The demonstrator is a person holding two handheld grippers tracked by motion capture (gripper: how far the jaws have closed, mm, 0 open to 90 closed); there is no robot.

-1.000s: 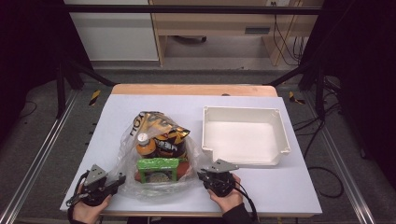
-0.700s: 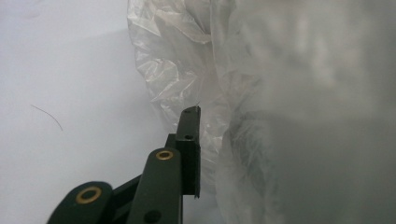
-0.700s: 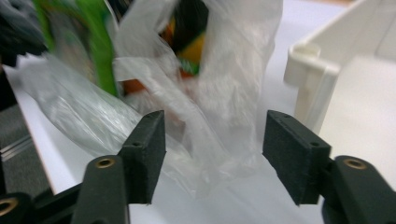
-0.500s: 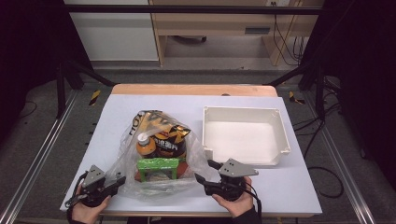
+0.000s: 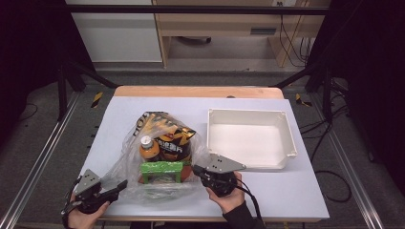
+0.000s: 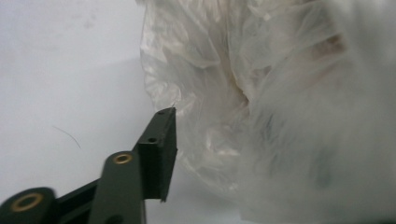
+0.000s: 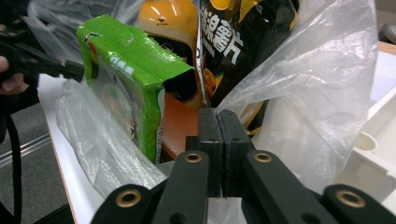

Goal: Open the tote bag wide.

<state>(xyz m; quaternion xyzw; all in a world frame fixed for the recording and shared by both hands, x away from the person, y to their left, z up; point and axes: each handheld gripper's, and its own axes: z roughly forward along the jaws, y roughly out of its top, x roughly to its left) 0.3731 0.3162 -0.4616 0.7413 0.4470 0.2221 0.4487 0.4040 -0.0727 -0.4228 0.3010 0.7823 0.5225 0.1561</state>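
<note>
At the tabletop's front edge, the right gripper pinches the clear plastic bag's rim; the left gripper's jaws have just opened, empty. Snacks remain bagged; the white tray waits unfilled.

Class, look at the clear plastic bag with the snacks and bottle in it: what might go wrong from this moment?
1. The right hand-held gripper is shut on the thin plastic bag; pulling may tear the film or let it slip out.
2. The left hand-held gripper, whose jaws have just been opening, stands open beside the bag, so the lift would be one-sided.
3. The green packet and the orange bottle could then tip out.
</note>
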